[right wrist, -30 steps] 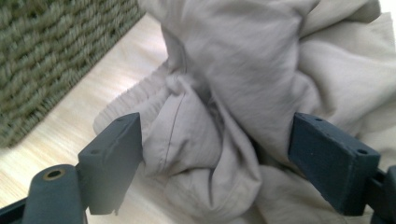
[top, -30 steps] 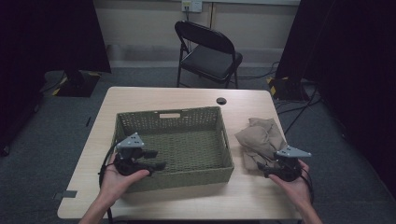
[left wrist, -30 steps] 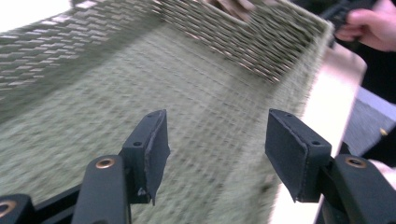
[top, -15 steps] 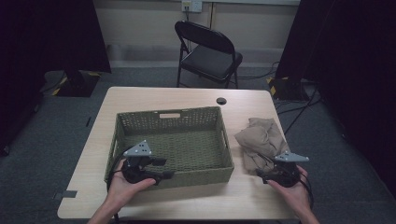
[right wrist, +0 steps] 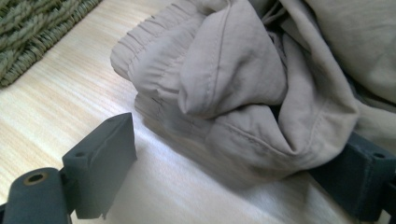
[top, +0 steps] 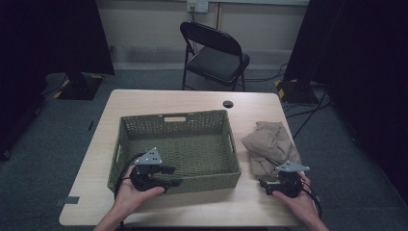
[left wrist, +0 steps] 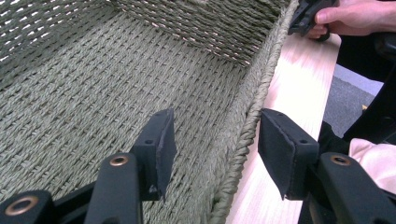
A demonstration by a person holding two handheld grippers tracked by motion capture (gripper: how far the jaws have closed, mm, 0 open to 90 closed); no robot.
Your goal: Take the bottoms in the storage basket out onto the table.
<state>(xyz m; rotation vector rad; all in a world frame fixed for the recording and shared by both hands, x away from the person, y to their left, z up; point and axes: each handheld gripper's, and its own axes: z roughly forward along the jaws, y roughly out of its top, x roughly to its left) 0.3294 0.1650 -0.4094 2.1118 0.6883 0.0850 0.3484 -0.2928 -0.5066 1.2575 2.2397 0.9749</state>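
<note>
Narrowing, item one: my left gripper (left wrist: 212,154), fingers just closing astride the near rim of the green basket (top: 144,126), not yet pinching it. Compared with a second ago, it sits lower on that wall. Item two: right gripper (right wrist: 243,172), fingers wide, lowered to the tabletop (right wrist: 70,93) around the edge of the tan cloth (right wrist: 243,84) beside the basket. Judgement: steadying hold nearly set, cloth pickup next.

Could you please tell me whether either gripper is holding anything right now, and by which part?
Nothing is gripped. The left gripper straddles the basket's near rim, closing, pads clear. The right gripper stands open around the beige garment's edge.
</note>
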